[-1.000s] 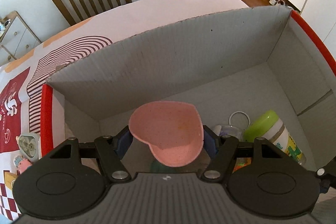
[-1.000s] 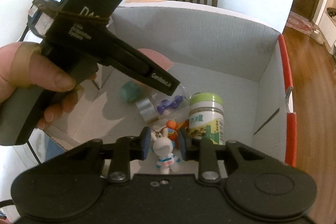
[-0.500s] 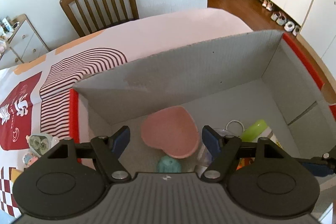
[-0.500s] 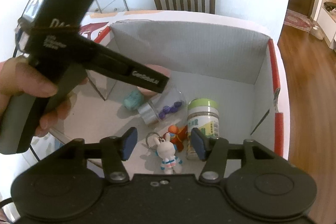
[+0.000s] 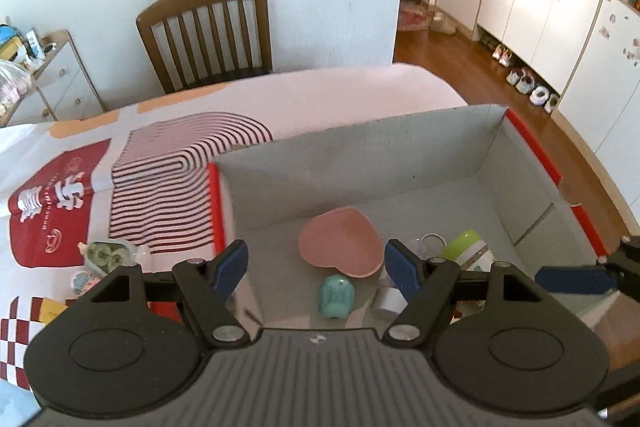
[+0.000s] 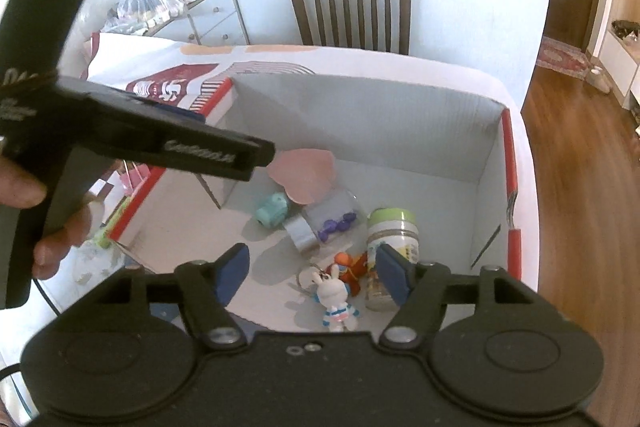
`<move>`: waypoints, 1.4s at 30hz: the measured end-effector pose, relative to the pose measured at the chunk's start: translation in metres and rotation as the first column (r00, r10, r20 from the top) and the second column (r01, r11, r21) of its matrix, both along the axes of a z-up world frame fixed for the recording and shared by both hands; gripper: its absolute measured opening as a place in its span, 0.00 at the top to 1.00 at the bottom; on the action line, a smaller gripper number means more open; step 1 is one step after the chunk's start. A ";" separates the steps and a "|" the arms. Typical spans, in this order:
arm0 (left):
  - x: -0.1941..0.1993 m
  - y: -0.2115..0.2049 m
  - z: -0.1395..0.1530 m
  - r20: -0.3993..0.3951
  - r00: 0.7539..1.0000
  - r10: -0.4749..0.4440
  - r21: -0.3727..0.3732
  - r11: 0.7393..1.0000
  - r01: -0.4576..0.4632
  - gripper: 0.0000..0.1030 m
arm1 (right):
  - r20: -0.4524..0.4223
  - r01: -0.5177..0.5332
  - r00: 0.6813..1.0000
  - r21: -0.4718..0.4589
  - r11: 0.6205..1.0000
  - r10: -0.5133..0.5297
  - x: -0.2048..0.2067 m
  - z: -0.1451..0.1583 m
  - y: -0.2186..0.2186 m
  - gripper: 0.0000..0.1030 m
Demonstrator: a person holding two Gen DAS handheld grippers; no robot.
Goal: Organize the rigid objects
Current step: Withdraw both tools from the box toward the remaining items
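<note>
A grey cardboard box (image 5: pixel 360 159) with red edges stands on the table. On its floor lie a pink heart-shaped dish (image 5: pixel 340 247), a teal toy (image 5: pixel 336 297), a clear jar with purple pieces (image 6: pixel 320 223), a green-lidded jar (image 6: pixel 392 231), an orange figure (image 6: pixel 352 267) and a white rabbit keychain (image 6: pixel 334 297). My left gripper (image 5: pixel 316 265) hangs open above the dish and touches nothing. My right gripper (image 6: pixel 313 261) hovers above the rabbit with its jaws opening and nothing between the pads. A hand (image 6: pixel 60 239) holds the left gripper's body at the left of the right wrist view.
A wooden chair (image 5: pixel 208 31) stands behind the table, with a white drawer unit (image 5: pixel 60 83) beside it. Small trinkets (image 5: pixel 108 255) lie on the red-patterned tablecloth (image 5: pixel 160 187) left of the box. The floor drops away at the right.
The left gripper let go of the pink dish, which now lies in the box, and it rose and drew back. The right gripper opened off the rabbit keychain and lifted a little.
</note>
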State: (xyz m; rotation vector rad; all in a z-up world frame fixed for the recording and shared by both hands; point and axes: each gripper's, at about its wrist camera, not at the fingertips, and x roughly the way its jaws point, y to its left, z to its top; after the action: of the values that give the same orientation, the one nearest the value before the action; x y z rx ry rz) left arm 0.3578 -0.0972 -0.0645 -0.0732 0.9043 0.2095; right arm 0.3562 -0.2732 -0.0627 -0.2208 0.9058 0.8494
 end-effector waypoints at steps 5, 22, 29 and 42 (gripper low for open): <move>-0.029 0.008 0.015 0.056 0.998 -0.006 -0.011 1.000 0.006 0.27 | 0.028 0.002 1.000 0.010 1.000 -0.002 -0.012 0.009 0.005 0.26; -0.132 0.077 0.040 0.184 0.982 -0.035 0.023 0.999 0.032 0.21 | 0.100 -0.007 0.995 0.109 0.994 -0.004 -0.086 0.037 0.057 0.01; -0.171 0.128 0.035 0.212 0.977 0.016 0.052 0.998 -0.028 0.17 | 0.094 0.006 0.995 0.131 0.991 -0.018 -0.114 0.039 0.088 0.00; -0.201 0.216 -0.007 0.186 0.976 0.116 0.007 0.993 -0.120 0.17 | 0.046 -0.001 0.999 0.079 0.997 -0.002 -0.146 0.024 0.155 0.00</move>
State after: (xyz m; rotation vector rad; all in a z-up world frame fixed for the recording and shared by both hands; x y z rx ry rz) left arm 0.1569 0.1185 -0.0719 -0.1280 0.7132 0.3164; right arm 0.2099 -0.1184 -0.0383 -0.1708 0.8277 0.8747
